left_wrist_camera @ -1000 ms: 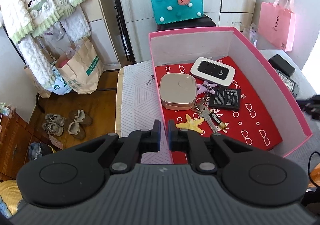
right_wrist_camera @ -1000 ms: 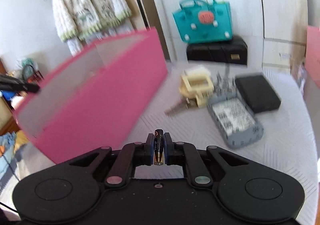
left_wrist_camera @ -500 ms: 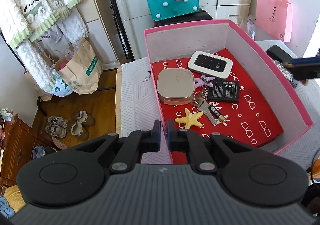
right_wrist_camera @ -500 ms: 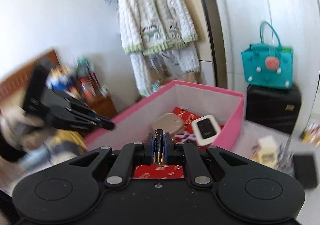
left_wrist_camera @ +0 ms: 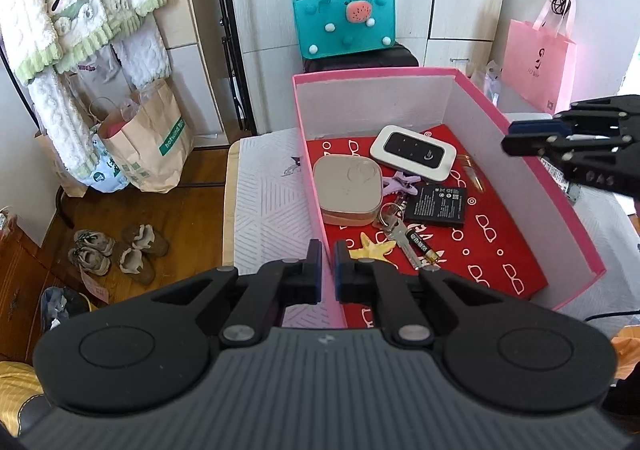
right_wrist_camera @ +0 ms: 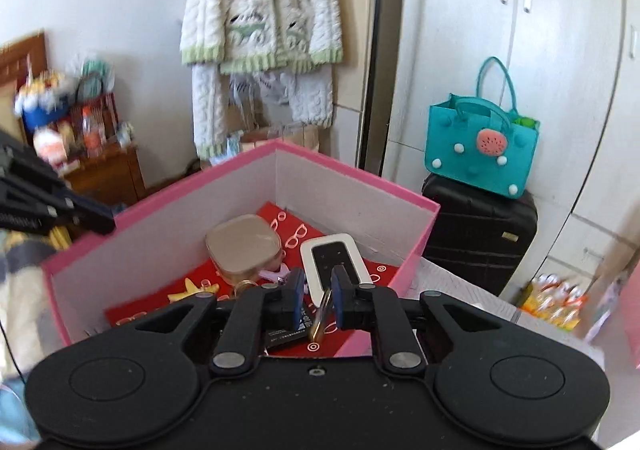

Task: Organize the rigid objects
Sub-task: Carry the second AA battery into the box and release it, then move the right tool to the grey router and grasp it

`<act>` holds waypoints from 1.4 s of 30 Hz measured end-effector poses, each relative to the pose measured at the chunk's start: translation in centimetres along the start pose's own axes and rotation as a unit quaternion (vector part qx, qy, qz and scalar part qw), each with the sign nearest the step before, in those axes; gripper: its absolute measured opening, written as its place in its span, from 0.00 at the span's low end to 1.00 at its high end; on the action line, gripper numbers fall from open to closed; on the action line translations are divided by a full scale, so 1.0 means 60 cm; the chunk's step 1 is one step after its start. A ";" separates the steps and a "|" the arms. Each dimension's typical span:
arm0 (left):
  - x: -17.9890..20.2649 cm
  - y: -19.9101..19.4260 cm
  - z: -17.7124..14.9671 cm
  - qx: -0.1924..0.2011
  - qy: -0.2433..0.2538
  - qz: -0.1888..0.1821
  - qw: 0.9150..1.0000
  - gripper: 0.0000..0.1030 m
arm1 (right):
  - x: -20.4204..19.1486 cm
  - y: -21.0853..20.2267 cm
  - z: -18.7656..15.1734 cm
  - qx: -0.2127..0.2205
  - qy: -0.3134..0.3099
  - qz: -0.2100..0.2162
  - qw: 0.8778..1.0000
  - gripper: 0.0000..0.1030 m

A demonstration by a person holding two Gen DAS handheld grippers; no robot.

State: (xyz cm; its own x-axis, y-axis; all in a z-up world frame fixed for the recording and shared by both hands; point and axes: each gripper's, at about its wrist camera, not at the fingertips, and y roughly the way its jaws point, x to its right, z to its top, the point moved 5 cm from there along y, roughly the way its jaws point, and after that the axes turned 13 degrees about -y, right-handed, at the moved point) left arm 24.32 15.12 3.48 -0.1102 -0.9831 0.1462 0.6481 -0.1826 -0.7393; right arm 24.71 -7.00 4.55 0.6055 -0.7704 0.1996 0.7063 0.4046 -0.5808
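- Left gripper [left_wrist_camera: 327,270]: jaws closed on the box's [left_wrist_camera: 532,174] near-left wall
- Right gripper [right_wrist_camera: 316,292]: jaws opening over the box; battery [right_wrist_camera: 322,314] tilted between them, slipping loose

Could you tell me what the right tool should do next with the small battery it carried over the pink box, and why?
Probably finish opening and then draw back. The right tool hangs above the pink box, its jaws opening, and the small battery is already tilting loose between them over the red lining. Below it lie the black battery pack and the white router, so it should land inside.
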 end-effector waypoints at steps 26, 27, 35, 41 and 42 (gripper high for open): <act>0.015 0.015 0.000 0.008 -0.017 0.026 0.999 0.06 | 0.152 -0.088 -0.280 -0.076 0.166 -0.105 0.978 0.47; 0.016 0.016 0.000 0.007 -0.016 0.028 0.999 0.06 | 0.153 -0.079 -0.286 -0.082 0.163 -0.097 0.978 0.47; 0.019 0.019 0.002 0.003 -0.015 0.039 0.999 0.06 | 0.178 -0.030 -0.295 -0.054 0.164 -0.061 0.983 0.65; 0.019 0.020 0.004 0.001 -0.020 0.041 0.999 0.06 | 0.190 0.009 -0.293 -0.064 0.159 -0.058 0.983 0.71; 0.019 0.019 0.004 0.001 -0.021 0.041 0.999 0.06 | 0.189 0.012 -0.294 -0.067 0.158 -0.056 0.984 0.72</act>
State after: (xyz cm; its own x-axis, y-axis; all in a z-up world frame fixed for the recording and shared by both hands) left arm 25.13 13.81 2.95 -0.0261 -0.9933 0.1130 0.6556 -0.1023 -0.7481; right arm 25.62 -24.15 -7.55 0.3669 -0.9299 0.0256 0.6944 0.2555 -0.6728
